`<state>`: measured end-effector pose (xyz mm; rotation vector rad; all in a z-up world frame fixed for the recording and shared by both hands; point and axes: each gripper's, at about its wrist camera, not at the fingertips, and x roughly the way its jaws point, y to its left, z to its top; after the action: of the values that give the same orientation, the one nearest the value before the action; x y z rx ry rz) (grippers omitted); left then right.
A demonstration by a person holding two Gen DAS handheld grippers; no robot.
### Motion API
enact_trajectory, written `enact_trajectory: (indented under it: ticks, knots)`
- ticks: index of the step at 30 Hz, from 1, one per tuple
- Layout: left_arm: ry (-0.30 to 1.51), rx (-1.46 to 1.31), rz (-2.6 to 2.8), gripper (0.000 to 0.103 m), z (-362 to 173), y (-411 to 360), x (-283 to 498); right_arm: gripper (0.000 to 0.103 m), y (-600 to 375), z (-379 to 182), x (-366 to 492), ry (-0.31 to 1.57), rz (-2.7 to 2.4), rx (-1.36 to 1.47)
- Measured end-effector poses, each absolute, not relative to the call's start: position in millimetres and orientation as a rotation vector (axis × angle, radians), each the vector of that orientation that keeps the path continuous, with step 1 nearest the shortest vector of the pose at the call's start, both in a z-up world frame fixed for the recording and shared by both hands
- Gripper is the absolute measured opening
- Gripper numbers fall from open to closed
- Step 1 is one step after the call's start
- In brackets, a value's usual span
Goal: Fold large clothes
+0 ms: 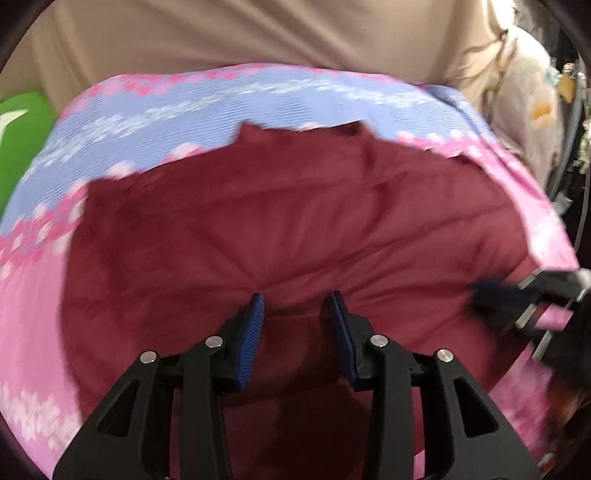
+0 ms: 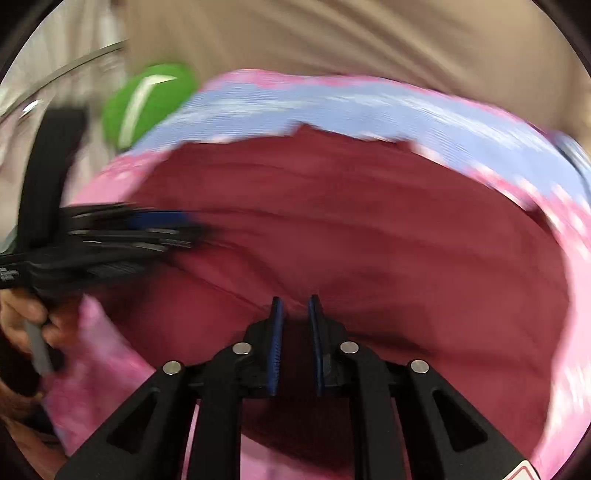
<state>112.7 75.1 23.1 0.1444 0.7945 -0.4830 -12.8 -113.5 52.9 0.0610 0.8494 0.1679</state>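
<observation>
A dark red garment [image 1: 295,229] lies spread on a pink and lilac flowered bedsheet [image 1: 155,122]; it also fills the right wrist view [image 2: 369,221]. My left gripper [image 1: 298,300] hovers at the garment's near edge with its blue pads apart, nothing between them. My right gripper [image 2: 295,303] has its pads narrowly apart over a crease of the garment; whether cloth is pinched is not clear. Each gripper shows blurred in the other's view: the right one [image 1: 517,295] at the right edge, the left one [image 2: 147,229] at the left.
A green cushion [image 1: 22,147] lies at the sheet's far left, also in the right wrist view [image 2: 147,99]. Beige fabric [image 1: 258,33] rises behind the bed. A pale printed cloth [image 1: 532,110] and dark clutter stand at the far right.
</observation>
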Motion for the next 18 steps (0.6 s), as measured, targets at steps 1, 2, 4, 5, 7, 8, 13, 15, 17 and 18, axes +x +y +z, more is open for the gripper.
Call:
enact_trajectory:
  ticks: [1,2,4,5,7,8,13,15,17,18]
  knots:
    - [0.801,0.128,-0.457,0.036,21.5,88.1,110.0,0.011,-133.8,48.9,-21.2,0.855,0.117,0.093]
    - [0.814,0.108,-0.433,0.036,20.0,101.5,110.1,0.011,-159.1,44.5,-32.5,0.86,0.051,0.132]
    - [0.846,0.059,-0.375,0.036,12.2,133.7,108.2,0.007,-215.7,31.5,-60.6,0.88,-0.106,0.214]
    - [0.848,0.053,-0.346,0.036,8.0,141.6,108.1,0.007,-235.3,24.5,-73.3,0.878,-0.144,0.251]
    - [0.855,0.002,-0.337,0.036,2.8,159.7,107.6,0.005,-255.5,13.4,-90.5,0.883,-0.187,0.305]
    - [0.858,-0.017,-0.337,0.035,4.2,162.4,108.5,0.006,-260.7,12.5,-95.0,0.885,-0.193,0.321]
    - [0.757,-0.036,-0.33,0.035,45.6,154.8,121.2,0.019,-248.0,50.4,-78.9,0.805,-0.199,0.268]
    - [0.702,-0.023,-0.334,0.043,64.5,142.4,135.3,0.019,-238.0,71.1,-50.3,0.759,-0.135,0.279]
    - [0.678,-0.011,-0.33,0.052,77.9,123.3,152.5,0.019,-223.7,88.0,-21.2,0.729,-0.071,0.255]
    - [0.675,-0.008,-0.347,0.054,81.5,110.9,166.8,0.019,-211.8,93.6,-4.1,0.723,-0.05,0.223]
